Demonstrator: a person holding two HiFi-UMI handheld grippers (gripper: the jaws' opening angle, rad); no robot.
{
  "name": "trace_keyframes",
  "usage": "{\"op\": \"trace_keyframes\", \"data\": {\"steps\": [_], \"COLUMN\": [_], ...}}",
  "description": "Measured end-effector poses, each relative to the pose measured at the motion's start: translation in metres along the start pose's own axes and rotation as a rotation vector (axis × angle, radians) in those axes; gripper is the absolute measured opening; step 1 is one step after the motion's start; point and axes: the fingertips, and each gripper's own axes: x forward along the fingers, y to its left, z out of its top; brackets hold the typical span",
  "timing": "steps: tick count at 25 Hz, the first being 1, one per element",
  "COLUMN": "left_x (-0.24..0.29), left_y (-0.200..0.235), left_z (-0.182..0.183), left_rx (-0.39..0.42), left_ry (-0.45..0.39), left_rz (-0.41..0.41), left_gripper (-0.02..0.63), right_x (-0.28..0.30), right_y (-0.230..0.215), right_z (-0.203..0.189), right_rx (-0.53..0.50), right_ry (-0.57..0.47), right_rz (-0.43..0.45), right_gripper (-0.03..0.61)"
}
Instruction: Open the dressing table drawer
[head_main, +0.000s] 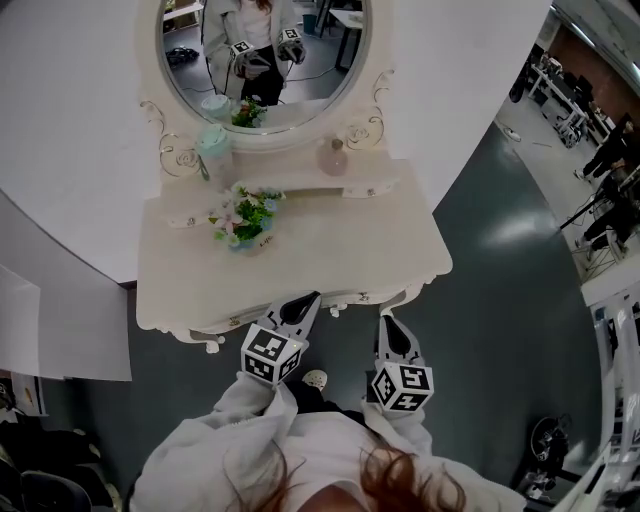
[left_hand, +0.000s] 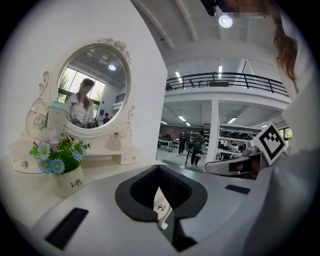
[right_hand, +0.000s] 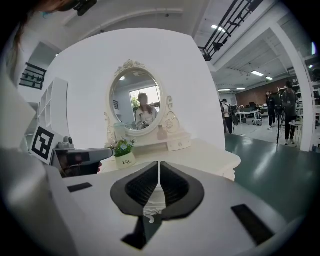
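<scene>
My left gripper (head_main: 306, 300) and right gripper (head_main: 388, 322) are both clenched on nothing, tips near the front of the cream carved counter (head_main: 340, 240). Its cream drawer with small knobs (head_main: 345, 297) looks fully closed and untouched, so I judge the whole pull remains. Beyond stands a white pot of blue flowers (head_main: 243, 218).

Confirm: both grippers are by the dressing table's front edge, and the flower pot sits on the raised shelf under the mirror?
The flower pot stands on the main tabletop, in front of the raised shelf; the left gripper view shows this. The left gripper and right gripper are by the front edge.
</scene>
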Motion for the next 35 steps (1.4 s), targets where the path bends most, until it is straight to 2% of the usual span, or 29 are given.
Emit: {"op": "trace_keyframes", "data": {"steps": [7,13,22,28,35], "left_x": [0.016,0.017,0.021,0.049,0.107], "left_y": [0.026,0.026,0.037,0.054,0.071], "left_z": [-0.004,-0.018,-0.035,-0.026,-0.002], "left_rx": [-0.004,-0.023,-0.074,-0.077,-0.077], "left_ry": [0.013,0.058,0.093,0.083,0.064], "left_rz": [-0.013,-0.035,-0.004,0.037,0.053], "left_gripper": [0.017,0.015,0.017,0.017,0.017], "right_x": [0.03,0.032,0.051,0.085,0.129], "right_y": [0.005,0.004,0.001,-0.013,-0.048], "right_z": [-0.001,-0.011,-0.019,-0.003,0.03], "right_rx": [0.004,0.026,0.026,0.008,-0.014], "right_ry": [0.003,0.037,0.089,0.096,0.1], "right_rz": [-0.006,-0.03,-0.011,0.034,0.054], "right_gripper": [0.04,0.04,0.04,0.04,0.04]}}
